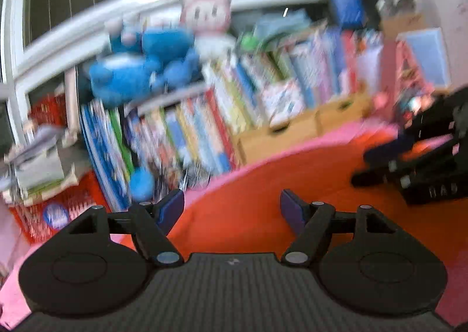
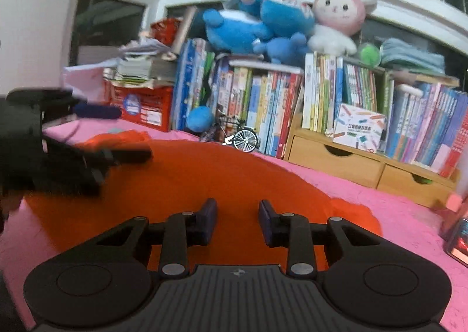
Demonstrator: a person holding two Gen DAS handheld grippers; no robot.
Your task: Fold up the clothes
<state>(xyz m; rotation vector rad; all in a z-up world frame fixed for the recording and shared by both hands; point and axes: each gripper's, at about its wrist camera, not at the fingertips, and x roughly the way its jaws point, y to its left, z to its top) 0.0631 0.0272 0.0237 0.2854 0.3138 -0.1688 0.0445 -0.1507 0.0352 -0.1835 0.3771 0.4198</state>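
Observation:
An orange garment [image 2: 204, 174] lies spread flat on a pink cover [image 2: 380, 203]. A folded edge of it shows at the far left [image 2: 117, 137]. My right gripper [image 2: 237, 216] hovers low over its near part, jaws a little apart with only cloth showing behind the gap. In the blurred left wrist view the same orange garment [image 1: 263, 185] fills the middle. There my left gripper [image 1: 232, 207] stands wide open above it, holding nothing. The right gripper [image 1: 380, 165] shows as a dark shape at the right edge. In the right wrist view the left gripper [image 2: 117, 133] reaches in from the left, open.
Rows of books [image 2: 263, 103], wooden drawers [image 2: 336, 162] and a red crate [image 2: 143, 106] line the far edge, with plush toys [image 2: 263, 24] on top. A toy bicycle [image 2: 242, 135] stands by the books. A phone-like object [image 2: 459, 241] lies at the right.

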